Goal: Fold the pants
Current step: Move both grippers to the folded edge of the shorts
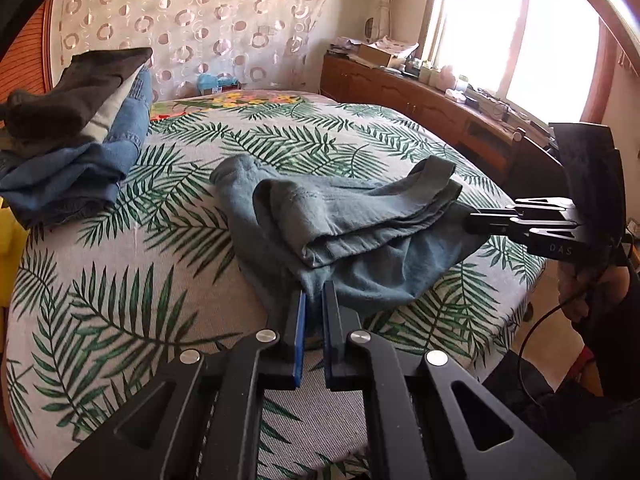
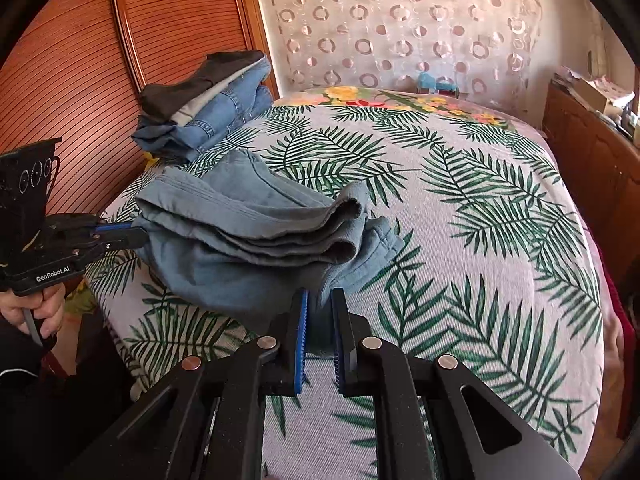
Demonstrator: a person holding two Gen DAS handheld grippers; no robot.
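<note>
Grey-blue pants (image 1: 352, 220) lie folded in a loose bundle on the palm-leaf bedspread (image 1: 120, 292); they also show in the right wrist view (image 2: 248, 236). My left gripper (image 1: 315, 300) is shut on the near edge of the pants' bottom layer, and it appears at the left of the right wrist view (image 2: 136, 234). My right gripper (image 2: 320, 300) is shut on another edge of the same layer, and it appears at the right of the left wrist view (image 1: 470, 220). Both hold the cloth slightly lifted off the bed.
A stack of folded clothes, jeans under dark garments (image 1: 76, 128), sits at the bed's far left corner (image 2: 212, 100). A wooden cabinet (image 1: 420, 100) with clutter runs under the bright window. A slatted wooden headboard (image 2: 100, 60) stands behind the stack.
</note>
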